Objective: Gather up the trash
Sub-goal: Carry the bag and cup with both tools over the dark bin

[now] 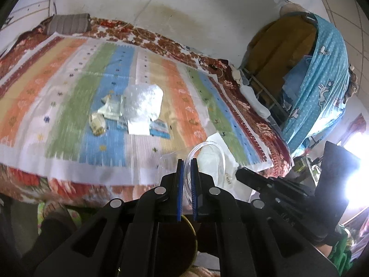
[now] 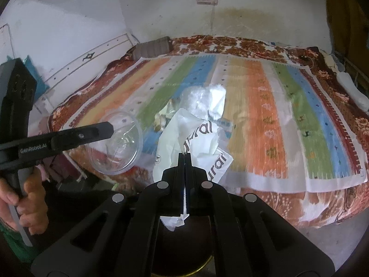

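We log one clear plastic cup [image 2: 117, 143] at left centre, clamped in our left gripper [image 1: 187, 161]; one white printed bag [image 2: 196, 143] at centre, pinched by our right gripper [image 2: 184, 155]; one trash pile [image 1: 129, 110] mid-frame on one striped mat [image 1: 69, 87]

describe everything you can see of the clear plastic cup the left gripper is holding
The clear round plastic cup looks thin, see-through and empty. It is tilted on its side, its open mouth facing the right wrist camera, held off the striped bedspread near the bed's edge. The left gripper is shut on its rim, one finger either side of the wall. Nothing else visibly touches it; the white plastic bag hangs beside it.
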Demonstrator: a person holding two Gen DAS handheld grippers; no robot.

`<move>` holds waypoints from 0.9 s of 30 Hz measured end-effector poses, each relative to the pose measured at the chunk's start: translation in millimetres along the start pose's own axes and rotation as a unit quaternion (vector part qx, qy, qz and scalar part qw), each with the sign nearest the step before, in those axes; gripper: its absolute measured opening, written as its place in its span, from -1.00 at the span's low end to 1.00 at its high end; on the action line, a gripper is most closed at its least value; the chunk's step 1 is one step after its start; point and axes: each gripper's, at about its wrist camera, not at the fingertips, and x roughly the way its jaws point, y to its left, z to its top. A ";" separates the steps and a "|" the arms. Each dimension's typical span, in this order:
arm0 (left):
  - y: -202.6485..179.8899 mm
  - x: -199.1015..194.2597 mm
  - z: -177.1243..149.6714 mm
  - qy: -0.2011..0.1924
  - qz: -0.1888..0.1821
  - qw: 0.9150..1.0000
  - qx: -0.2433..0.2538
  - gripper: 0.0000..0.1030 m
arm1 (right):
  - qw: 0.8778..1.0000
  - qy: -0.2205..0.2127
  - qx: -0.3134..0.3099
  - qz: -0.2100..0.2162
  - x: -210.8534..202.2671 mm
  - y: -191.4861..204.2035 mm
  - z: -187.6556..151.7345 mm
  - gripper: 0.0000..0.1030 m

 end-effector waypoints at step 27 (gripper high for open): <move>54.9 92.0 -93.4 0.179 0.162 0.967 -0.082 -0.90 | 0.981 0.186 0.045 -0.022 76.6 -2.6 -89.0 -1.00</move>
